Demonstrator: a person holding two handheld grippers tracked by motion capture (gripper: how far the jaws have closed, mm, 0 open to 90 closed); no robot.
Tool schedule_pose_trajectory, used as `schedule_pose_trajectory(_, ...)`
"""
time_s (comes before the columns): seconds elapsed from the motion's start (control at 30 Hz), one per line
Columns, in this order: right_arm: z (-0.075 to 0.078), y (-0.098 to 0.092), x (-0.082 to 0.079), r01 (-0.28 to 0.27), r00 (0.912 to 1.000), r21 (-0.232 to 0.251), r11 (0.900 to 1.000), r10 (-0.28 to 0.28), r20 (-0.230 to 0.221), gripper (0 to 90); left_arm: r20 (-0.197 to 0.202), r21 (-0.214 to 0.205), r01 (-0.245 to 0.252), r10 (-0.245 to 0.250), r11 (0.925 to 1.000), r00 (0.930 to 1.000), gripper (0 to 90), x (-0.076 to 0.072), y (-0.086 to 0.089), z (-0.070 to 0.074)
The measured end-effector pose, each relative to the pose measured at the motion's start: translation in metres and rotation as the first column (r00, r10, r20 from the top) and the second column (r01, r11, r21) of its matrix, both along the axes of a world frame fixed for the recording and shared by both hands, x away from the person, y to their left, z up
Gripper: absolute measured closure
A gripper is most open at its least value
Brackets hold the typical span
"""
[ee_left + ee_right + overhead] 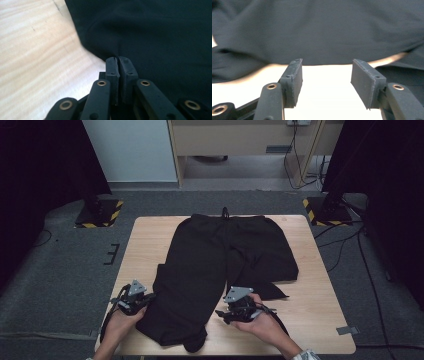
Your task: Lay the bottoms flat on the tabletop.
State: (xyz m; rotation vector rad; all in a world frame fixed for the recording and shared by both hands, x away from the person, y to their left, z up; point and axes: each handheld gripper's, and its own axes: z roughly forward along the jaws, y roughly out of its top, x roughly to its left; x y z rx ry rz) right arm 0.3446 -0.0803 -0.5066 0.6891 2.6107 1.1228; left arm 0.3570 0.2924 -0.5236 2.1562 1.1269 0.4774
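Black trousers lie on the wooden table, waistband at the far edge, one leg stretching toward the near left. My left gripper sits at that leg's left edge. In the left gripper view its jaws are pressed together with a pinch of the dark cloth creasing at the tips. My right gripper is at the leg's right side, near the front of the table. Its pads stand apart over bare wood, and the trouser cloth lies just beyond the tips.
Black-and-yellow striped stand bases sit on the floor at the back left and back right, with cables trailing near the right one. A strip of grey tape lies at the table's near right corner.
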Motion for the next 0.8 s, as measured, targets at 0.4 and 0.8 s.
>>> schedule_pose_trajectory(0.4, -0.028, 0.05, 0.041, 0.112, 0.9937, 0.016, 0.9936, -0.112, -0.014, 27.8, 0.078, -0.059, -0.075, 0.08, 0.9954, 0.9938, 50.6, -0.011, 0.006, 0.004)
schedule_pose_trajectory(0.8, -0.029, 0.051, 0.037, 0.085, 0.9963, 0.049, 0.9951, -0.086, -0.001, 45.9, 0.015, -0.017, 0.03, -0.029, 0.9994, 0.9995, 67.4, -0.017, -0.008, -0.002)
